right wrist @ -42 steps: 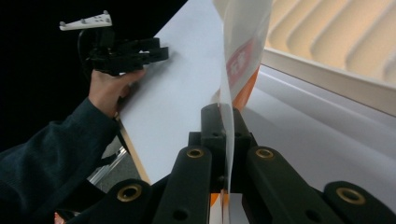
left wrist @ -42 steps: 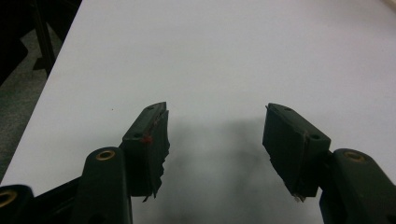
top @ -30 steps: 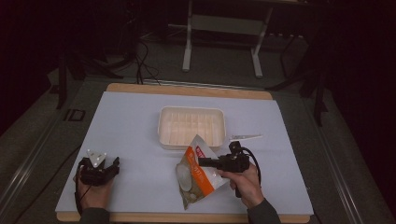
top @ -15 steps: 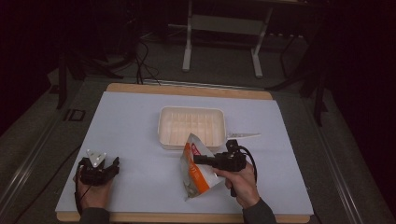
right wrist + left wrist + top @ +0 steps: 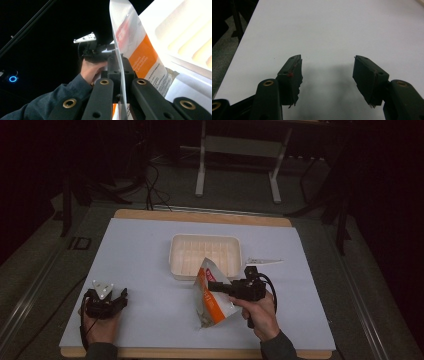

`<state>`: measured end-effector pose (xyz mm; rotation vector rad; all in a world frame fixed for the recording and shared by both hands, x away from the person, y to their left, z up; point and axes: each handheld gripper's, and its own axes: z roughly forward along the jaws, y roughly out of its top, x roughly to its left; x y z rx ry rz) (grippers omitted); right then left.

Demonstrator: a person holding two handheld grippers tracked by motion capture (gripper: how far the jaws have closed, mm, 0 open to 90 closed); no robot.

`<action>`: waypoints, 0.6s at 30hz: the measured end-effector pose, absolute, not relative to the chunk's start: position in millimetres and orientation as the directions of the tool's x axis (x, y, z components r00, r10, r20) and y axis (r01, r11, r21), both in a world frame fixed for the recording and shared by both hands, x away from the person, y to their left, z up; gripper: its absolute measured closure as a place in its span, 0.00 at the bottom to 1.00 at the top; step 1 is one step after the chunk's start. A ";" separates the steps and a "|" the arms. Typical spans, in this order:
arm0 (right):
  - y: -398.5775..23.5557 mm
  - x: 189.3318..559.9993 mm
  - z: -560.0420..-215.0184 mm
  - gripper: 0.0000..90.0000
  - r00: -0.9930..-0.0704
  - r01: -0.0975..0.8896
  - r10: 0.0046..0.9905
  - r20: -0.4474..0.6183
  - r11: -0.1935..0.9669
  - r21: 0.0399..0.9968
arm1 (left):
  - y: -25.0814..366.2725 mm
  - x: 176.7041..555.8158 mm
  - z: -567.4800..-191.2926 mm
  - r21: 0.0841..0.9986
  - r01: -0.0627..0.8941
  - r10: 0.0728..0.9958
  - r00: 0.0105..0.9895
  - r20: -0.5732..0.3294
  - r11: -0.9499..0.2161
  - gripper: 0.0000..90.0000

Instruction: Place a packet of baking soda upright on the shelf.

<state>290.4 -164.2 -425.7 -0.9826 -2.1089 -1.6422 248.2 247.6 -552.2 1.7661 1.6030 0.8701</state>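
- Desk (image 5: 150,250): wooden-edged top under a pale white sheet, mostly bare. Room around it is dark; grey floor, a grey metal stand (image 5: 237,150) behind the far edge, black cables (image 5: 150,180) trailing on the floor at the back left.
- Shallow cream ribbed plastic tray (image 5: 186,255) sits mid-desk, a little toward the far side.
- Small white flat strip (image 5: 265,262) lies just right of the tray, apart from it.
- White-and-orange plastic pouch with printed label (image 5: 212,295) stands tilted on the desk just in front of the tray, top corner overlapping the tray's near rim in the high view.
- Right tool (image 5: 212,285): jaws clamped tight on the pouch's upper edge; the right gripper view shows the film pinched between both black jaws.
- Left tool (image 5: 103,301): rests near the desk's front-left corner, well apart from the pouch, jaws spread wide, nothing between them.
- Nothing blocks the run between pouch and tray.
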 end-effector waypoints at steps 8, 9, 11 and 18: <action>-165.6 293.6 -415.4 1.00 -0.729 0.656 0.344 0.592 0.101 0.748 | 247.5 248.1 -552.2 0.790 0.606 0.996 0.057 0.075 -0.094 0.45; -166.4 294.3 -414.0 1.00 -0.728 0.655 0.344 0.593 0.096 0.749 | 247.5 248.1 -552.2 0.790 0.606 0.995 0.057 0.076 -0.096 0.45; -167.1 295.1 -412.8 1.00 -0.729 0.654 0.344 0.592 0.092 0.751 | 247.5 248.2 -552.2 0.790 0.606 0.995 0.057 0.077 -0.096 0.45; -171.0 299.9 -402.8 1.00 -0.730 0.643 0.355 0.584 0.066 0.763 | 247.6 248.2 -552.0 0.787 0.609 0.995 0.058 0.077 -0.096 0.45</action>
